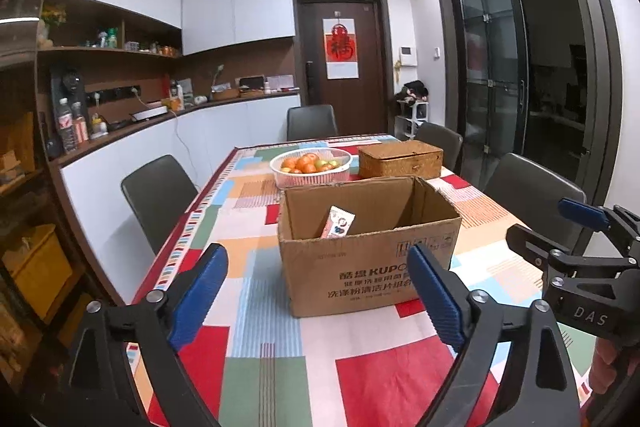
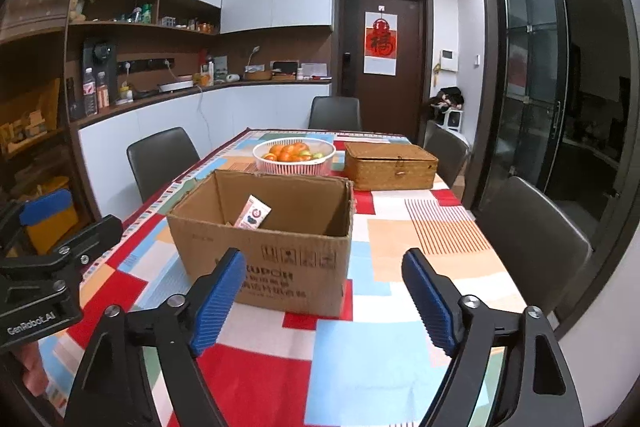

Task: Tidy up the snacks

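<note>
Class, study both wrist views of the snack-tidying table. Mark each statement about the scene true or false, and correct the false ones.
1. The cardboard box stands open with a snack packet inside. True.
2. The left gripper is clamped on the packet. False: its jaws are open and empty, short of the box.
3. The white fruit basket sits beyond the box. True.
4. The wicker box has its lid off. False: the lid is on.
5. The right gripper is open and holds nothing. True.

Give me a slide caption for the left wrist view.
Open left tongs face a cardboard box holding a snack packet; a fruit basket sits behind.
</note>
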`<move>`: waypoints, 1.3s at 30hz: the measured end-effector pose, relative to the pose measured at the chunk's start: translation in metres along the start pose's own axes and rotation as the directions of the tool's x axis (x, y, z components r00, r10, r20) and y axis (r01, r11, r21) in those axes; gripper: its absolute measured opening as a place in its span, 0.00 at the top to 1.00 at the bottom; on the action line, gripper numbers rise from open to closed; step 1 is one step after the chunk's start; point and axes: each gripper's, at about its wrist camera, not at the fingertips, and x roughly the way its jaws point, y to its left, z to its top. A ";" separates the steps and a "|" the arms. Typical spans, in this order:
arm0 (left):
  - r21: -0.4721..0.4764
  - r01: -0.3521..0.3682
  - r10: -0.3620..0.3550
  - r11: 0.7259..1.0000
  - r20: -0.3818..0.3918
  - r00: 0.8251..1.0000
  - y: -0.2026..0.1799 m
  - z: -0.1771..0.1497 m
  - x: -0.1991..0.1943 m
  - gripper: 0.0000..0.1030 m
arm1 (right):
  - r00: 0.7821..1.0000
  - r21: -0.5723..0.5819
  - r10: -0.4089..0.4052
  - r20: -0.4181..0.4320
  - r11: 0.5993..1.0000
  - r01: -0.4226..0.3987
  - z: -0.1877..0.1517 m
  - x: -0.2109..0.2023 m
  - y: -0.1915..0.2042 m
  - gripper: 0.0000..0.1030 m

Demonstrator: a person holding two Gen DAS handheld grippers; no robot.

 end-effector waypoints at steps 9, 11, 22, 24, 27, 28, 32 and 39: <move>-0.036 -0.025 0.025 0.999 -0.001 1.000 0.005 -0.018 -0.020 0.03 | 0.999 0.017 -0.028 0.024 0.999 0.028 -0.014 -0.026 0.002 0.13; -0.037 -0.025 0.024 0.999 -0.005 1.000 0.005 -0.020 -0.021 0.02 | 0.999 0.015 -0.038 0.031 0.999 0.038 -0.016 -0.030 0.001 0.12; -0.044 -0.023 0.023 0.999 -0.018 1.000 0.006 -0.026 -0.021 0.00 | 0.998 0.026 -0.039 0.042 0.999 0.038 -0.023 -0.034 0.000 0.09; -0.043 -0.026 0.025 0.999 -0.025 0.999 0.006 -0.027 -0.021 0.00 | 0.999 0.031 -0.035 0.036 0.999 0.034 -0.024 -0.033 0.000 0.09; -0.048 -0.021 0.019 0.999 -0.035 0.999 0.007 -0.030 -0.020 0.00 | 0.999 0.034 -0.036 0.036 0.999 0.035 -0.025 -0.031 0.000 0.09; -0.051 -0.017 0.016 0.999 -0.039 0.999 0.008 -0.031 -0.020 0.00 | 0.999 0.031 -0.037 0.034 0.999 0.036 -0.026 -0.031 0.000 0.09; -0.055 -0.004 0.001 0.998 -0.051 0.999 0.007 -0.032 -0.017 0.00 | 0.999 0.031 -0.035 0.031 0.999 0.034 -0.027 -0.031 0.000 0.09; -0.055 -0.016 0.013 0.998 -0.049 0.999 0.007 -0.033 -0.016 0.00 | 0.999 0.032 -0.031 0.016 0.999 0.030 -0.028 -0.027 0.002 0.09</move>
